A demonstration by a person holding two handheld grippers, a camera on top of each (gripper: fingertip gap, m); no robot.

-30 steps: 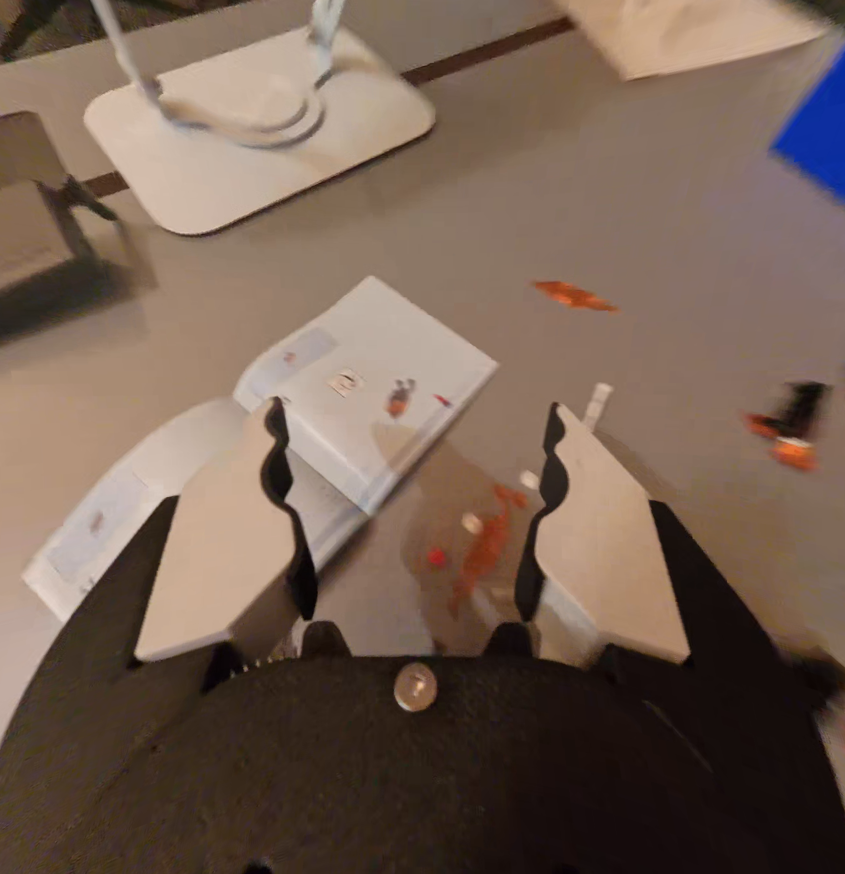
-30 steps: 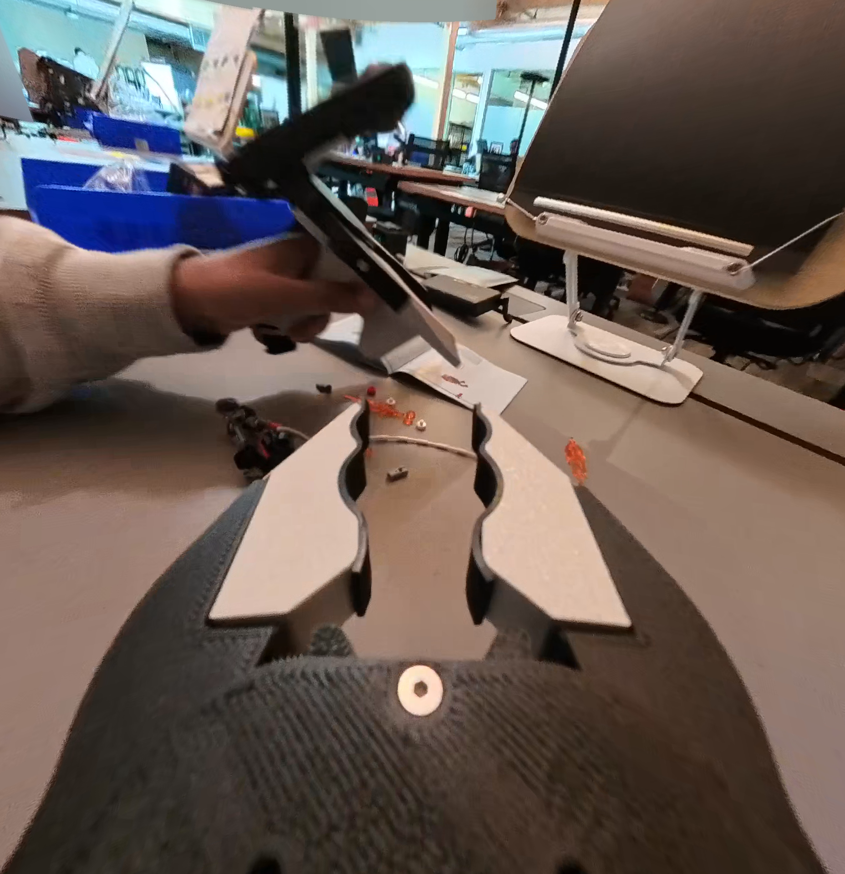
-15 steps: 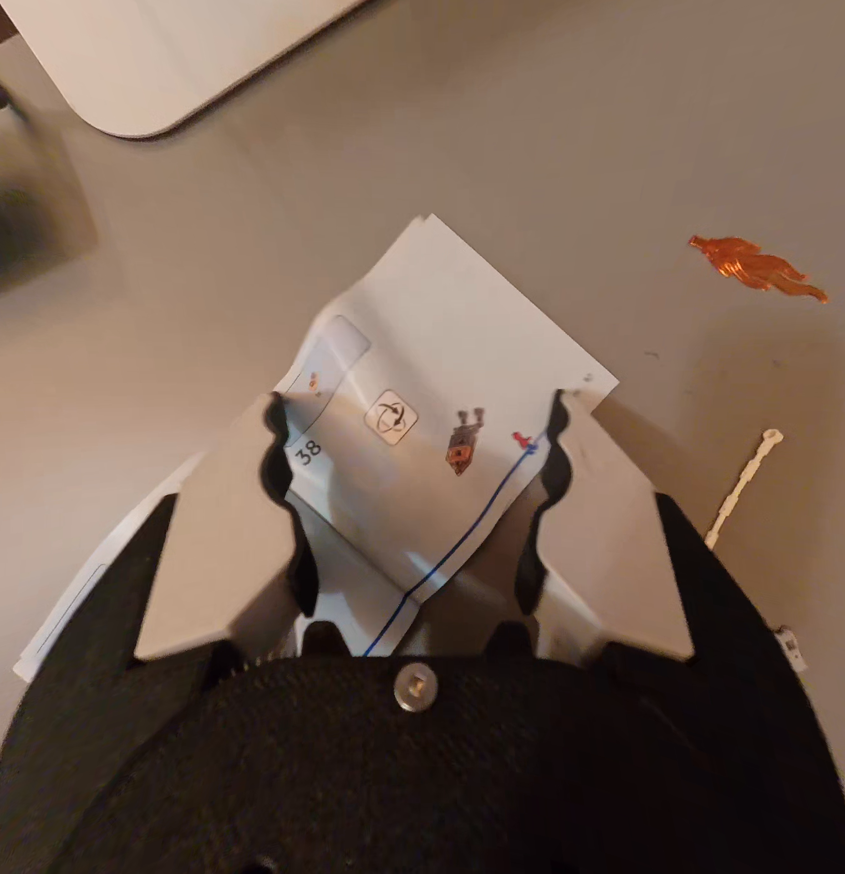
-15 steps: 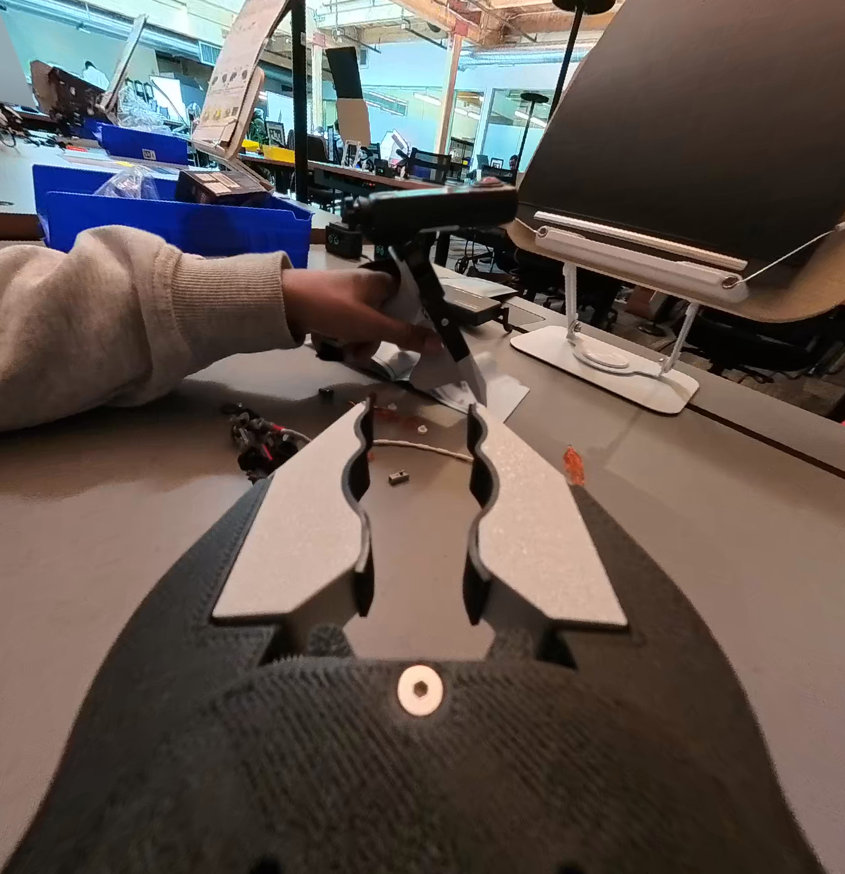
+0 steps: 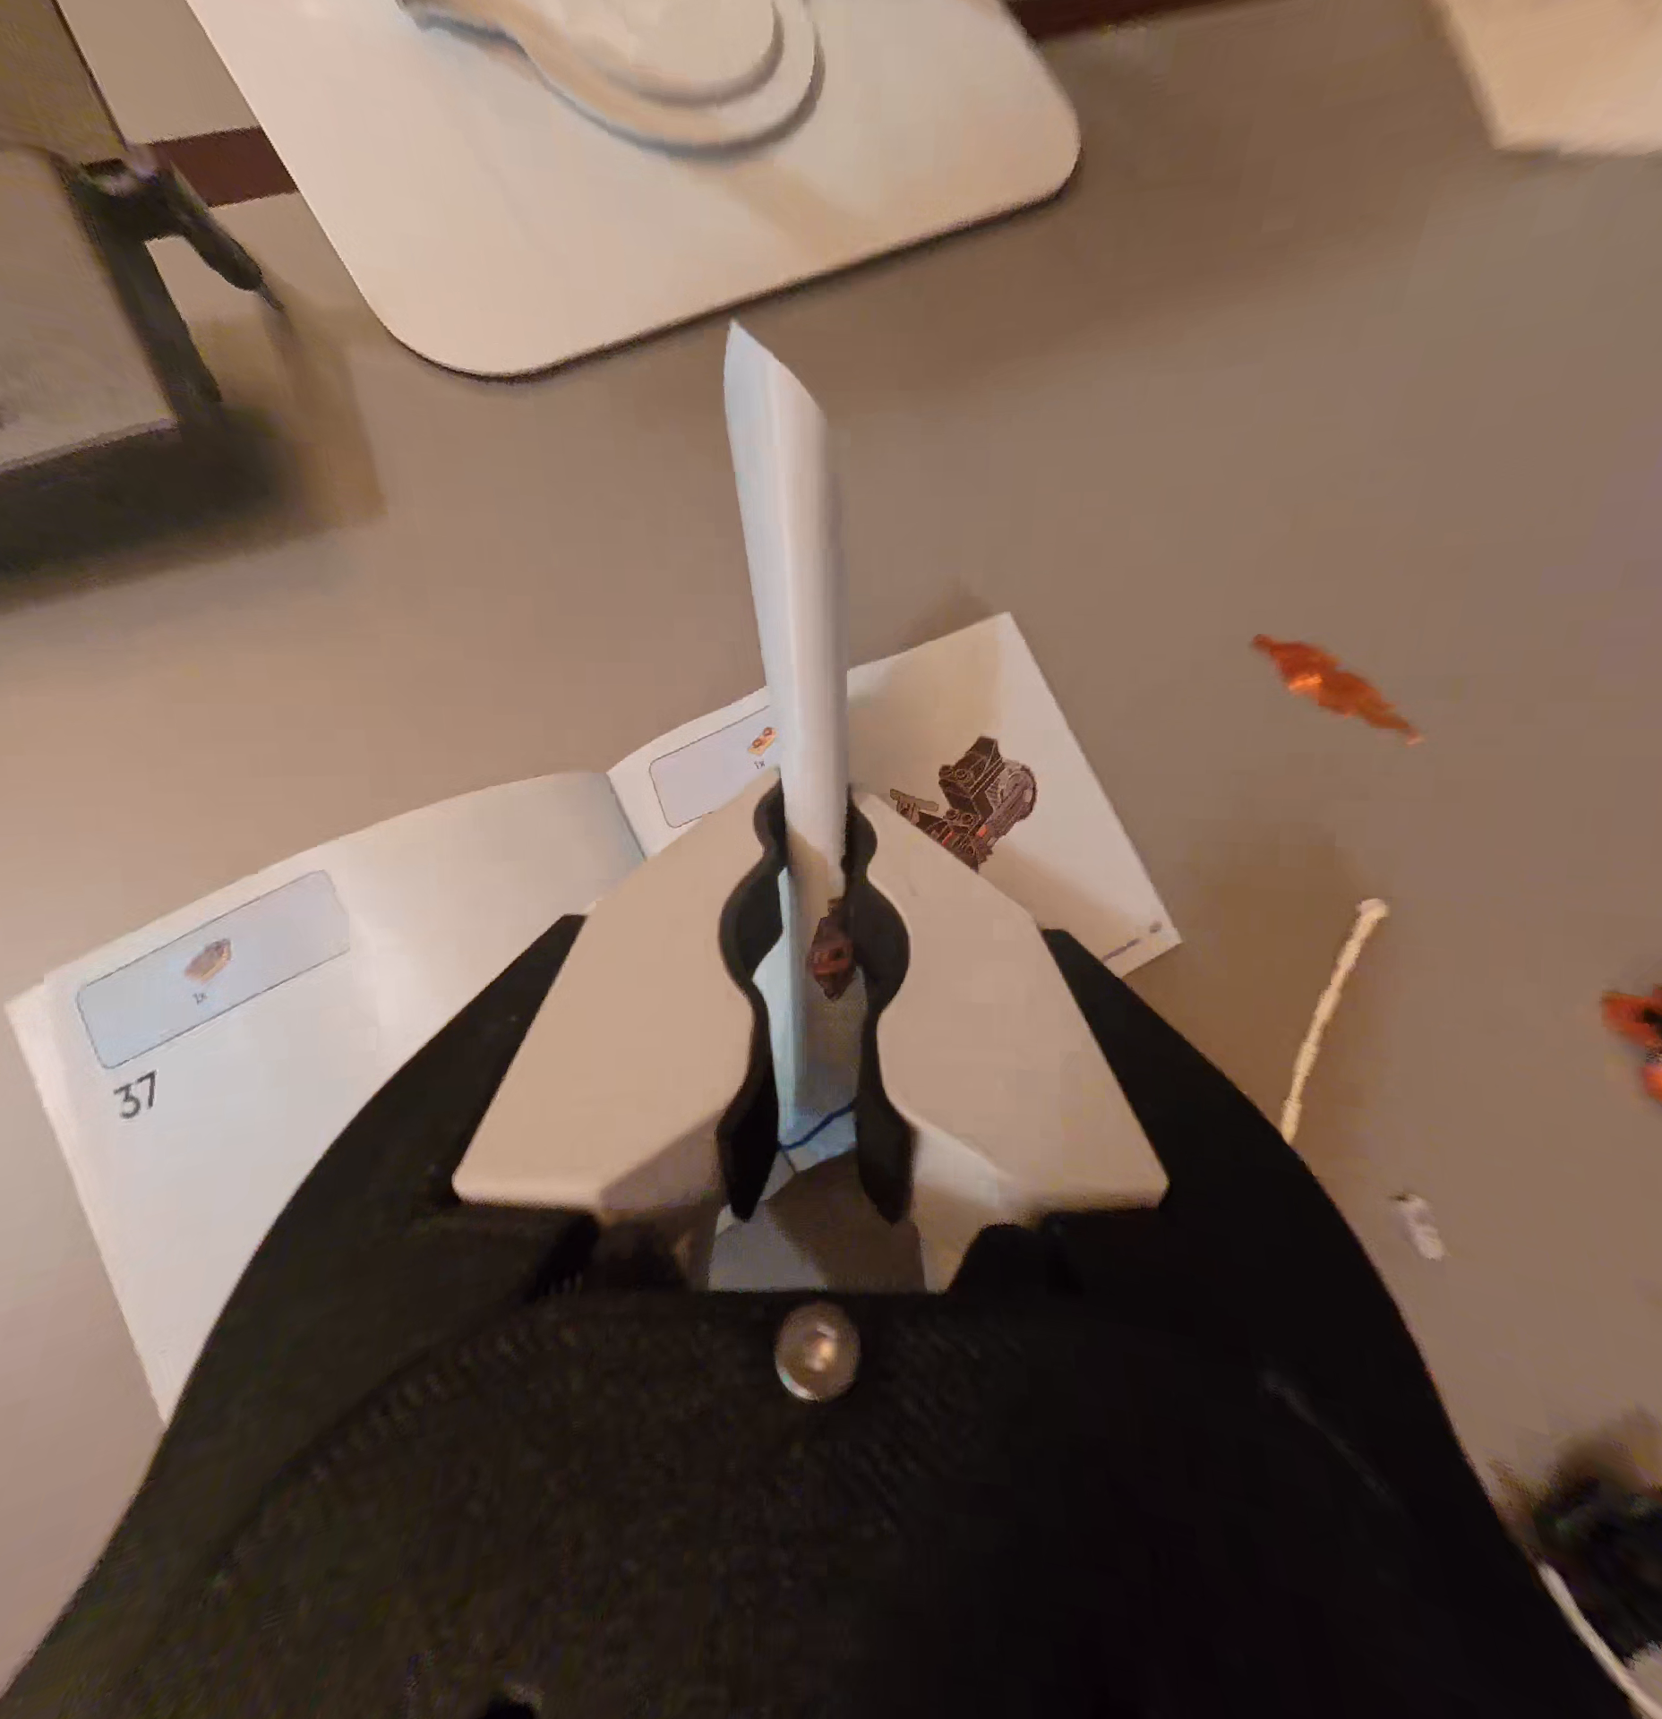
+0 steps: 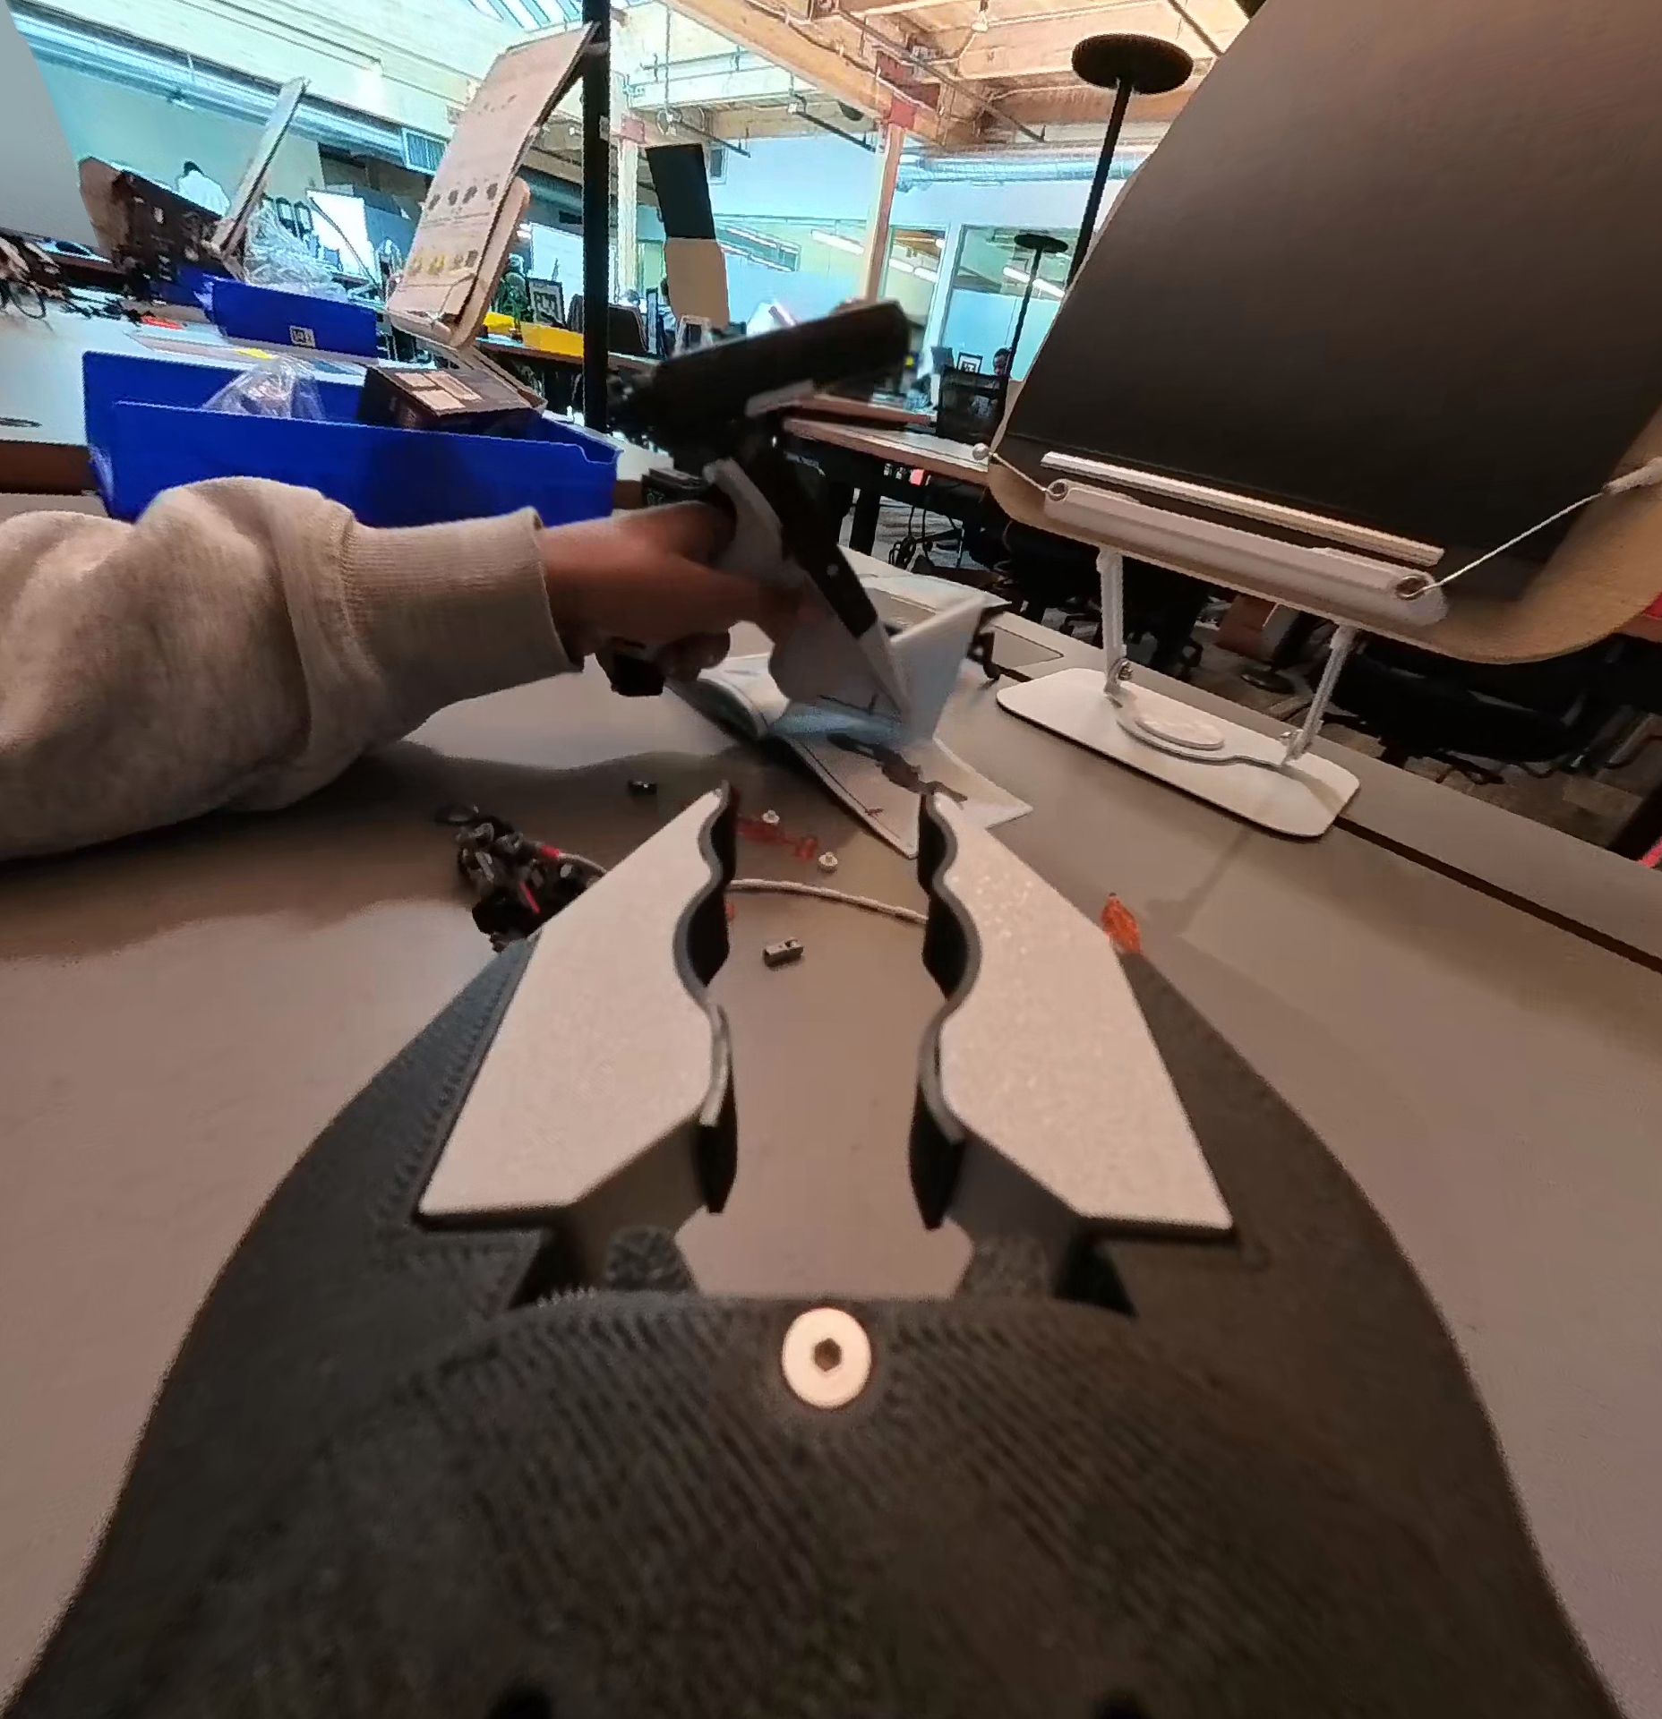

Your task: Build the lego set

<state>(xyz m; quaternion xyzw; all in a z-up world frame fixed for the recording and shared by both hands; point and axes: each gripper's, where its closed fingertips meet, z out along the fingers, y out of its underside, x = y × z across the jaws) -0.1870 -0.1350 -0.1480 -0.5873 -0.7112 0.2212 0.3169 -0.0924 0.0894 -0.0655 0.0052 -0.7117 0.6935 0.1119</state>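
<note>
My left gripper (image 5: pixel 813 809) is shut on one white page (image 5: pixel 790 558) of the open instruction booklet (image 5: pixel 362 939) and holds the page upright above the table. The right wrist view shows it too: the left gripper (image 6: pixel 888 693) pinches the lifted page (image 6: pixel 934 651). My right gripper (image 6: pixel 823 809) is open and empty, low over the table. A small grey piece (image 6: pixel 783 951) and a white string (image 6: pixel 827 898) lie on the table between its fingers. A dark lego assembly (image 6: pixel 511 874) lies to its left, and an orange flame piece (image 6: pixel 1120 926) to its right.
A white stand base (image 5: pixel 641 167) sits beyond the booklet and carries a dark board (image 6: pixel 1367 279). A blue bin (image 6: pixel 343 456) stands at the back left. An orange flame piece (image 5: pixel 1330 688), the string (image 5: pixel 1325 1005) and small loose pieces (image 5: pixel 1655 1032) lie right of the booklet. The gap from one gripper's tips to the other's is roughly 25 centimeters.
My left gripper has come down over the booklet, shut on a page and lifted it upright, uncovering the spread beneath. The right gripper has stayed open and almost still.
</note>
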